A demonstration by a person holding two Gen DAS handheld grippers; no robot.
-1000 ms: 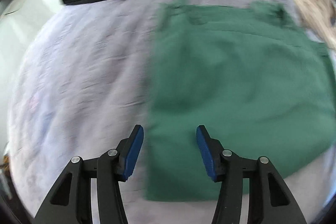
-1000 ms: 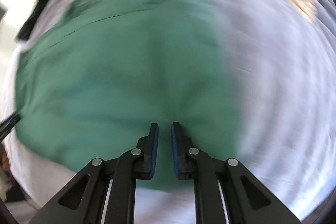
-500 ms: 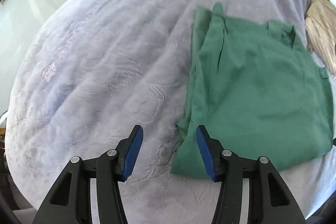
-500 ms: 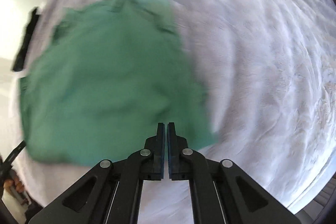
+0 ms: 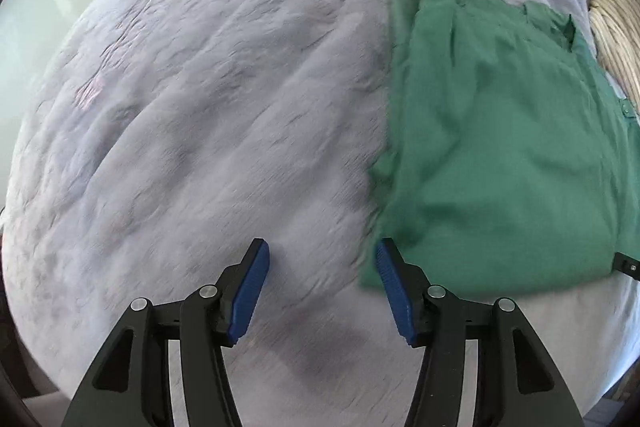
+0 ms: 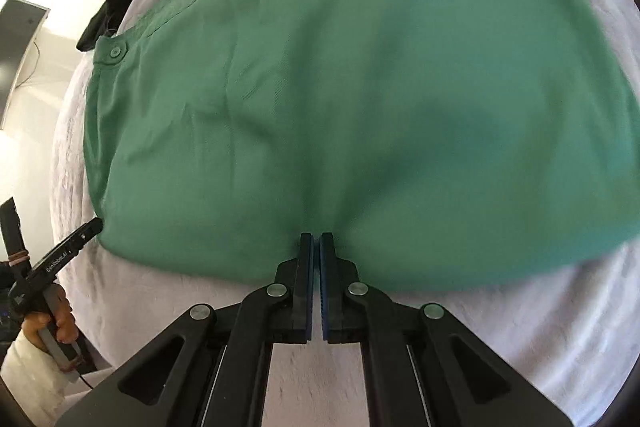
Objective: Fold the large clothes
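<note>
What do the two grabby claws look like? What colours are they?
Both claws, left and right, are black frames with triangle holes, silver round bolts and ribbed blue pads. White lettering marks the left one's side. The hand holding it wears a white sleeve.

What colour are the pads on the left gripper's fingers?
Blue pads on black arms, clearest in the left wrist view.

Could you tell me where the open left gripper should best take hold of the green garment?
Probably the near left corner of the green garment, coming from the blanket side. The left gripper is open just beside that corner, and the layered edge there offers a graspable lip.
</note>
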